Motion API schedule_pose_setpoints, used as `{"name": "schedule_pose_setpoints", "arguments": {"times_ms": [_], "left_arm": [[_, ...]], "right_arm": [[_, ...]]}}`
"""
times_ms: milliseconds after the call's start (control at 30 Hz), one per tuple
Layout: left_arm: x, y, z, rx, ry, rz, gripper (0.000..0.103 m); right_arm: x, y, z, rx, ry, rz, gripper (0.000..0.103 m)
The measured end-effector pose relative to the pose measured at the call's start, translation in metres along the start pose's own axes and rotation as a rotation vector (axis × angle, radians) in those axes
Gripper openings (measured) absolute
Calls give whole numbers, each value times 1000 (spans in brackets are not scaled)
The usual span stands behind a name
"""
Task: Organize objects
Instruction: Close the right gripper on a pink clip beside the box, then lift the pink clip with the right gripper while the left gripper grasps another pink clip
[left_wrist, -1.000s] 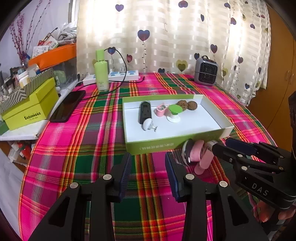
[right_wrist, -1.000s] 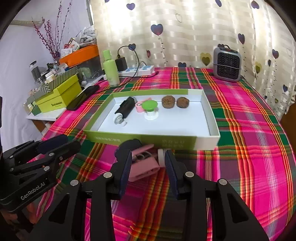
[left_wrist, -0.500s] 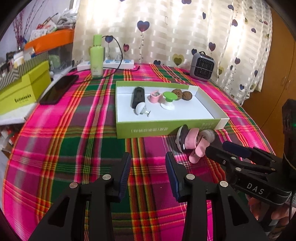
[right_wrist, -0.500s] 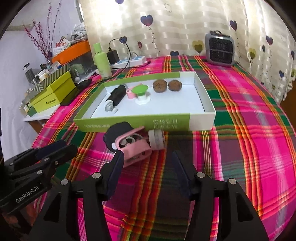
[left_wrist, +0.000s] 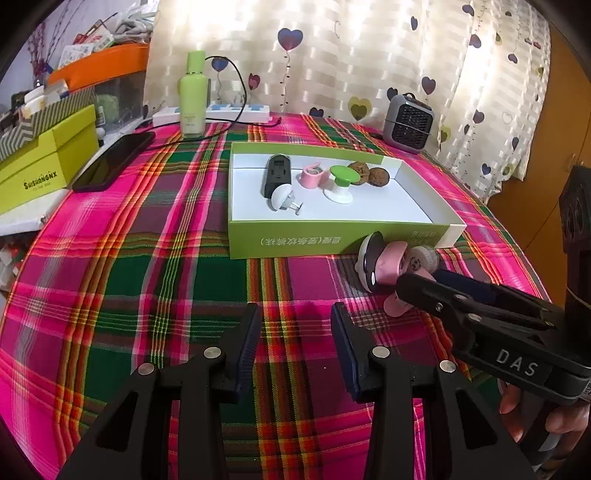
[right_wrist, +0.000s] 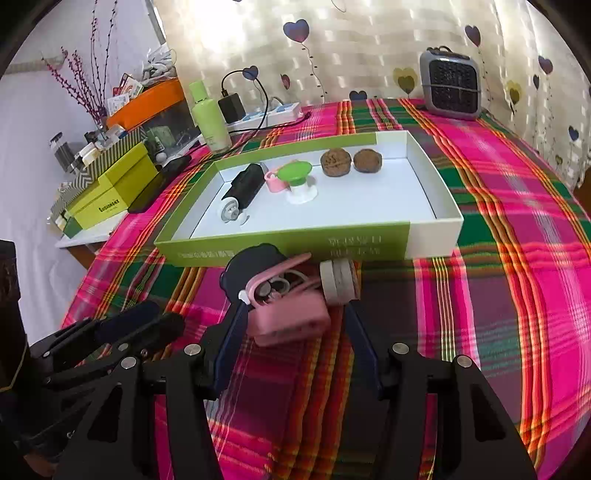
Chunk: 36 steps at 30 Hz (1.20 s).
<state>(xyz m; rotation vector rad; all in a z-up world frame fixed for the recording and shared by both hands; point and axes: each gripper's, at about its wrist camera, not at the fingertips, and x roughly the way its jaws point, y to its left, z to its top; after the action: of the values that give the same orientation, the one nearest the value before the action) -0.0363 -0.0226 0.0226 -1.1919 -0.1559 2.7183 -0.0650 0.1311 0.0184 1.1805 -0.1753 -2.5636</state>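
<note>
Holding two walnuts (right_wrist: 351, 161), green-walled tray (right_wrist: 288, 245).

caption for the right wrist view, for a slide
Open right tool straddling a pink clip on the plaid cloth, just in front of the green tray of small items.

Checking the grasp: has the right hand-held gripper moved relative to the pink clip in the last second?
Yes. The right hand-held gripper backed off, then came forward again; its fingers now flank the pink clip beside the green box.
</note>
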Motion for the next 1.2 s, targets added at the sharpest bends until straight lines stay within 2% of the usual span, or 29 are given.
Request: {"name": "schedule_pose_setpoints", "arguments": {"times_ms": [233,400,733,800,1133,1200], "left_arm": [[1,-2,-1,6,3,0,37],[1,-5,0,13,5,-2,38],[1,-10,3,20,4,-8,38],[0,-12,3,23,4,-9,38],[-1,-14,4,23,6,-3,38],[-1,-15,4,23,8,-4,38]], "right_arm": [[0,1,0,-12,-3,-10,56],[-3,-1,-4,-15,7,17,56],[-7,5,-14,-92,30,34,55],[-7,5,-14,-98,34,47,47],[-5,6,-19,-137,71,89,45],[-6,5,-19,-143,73,82,35]]}}
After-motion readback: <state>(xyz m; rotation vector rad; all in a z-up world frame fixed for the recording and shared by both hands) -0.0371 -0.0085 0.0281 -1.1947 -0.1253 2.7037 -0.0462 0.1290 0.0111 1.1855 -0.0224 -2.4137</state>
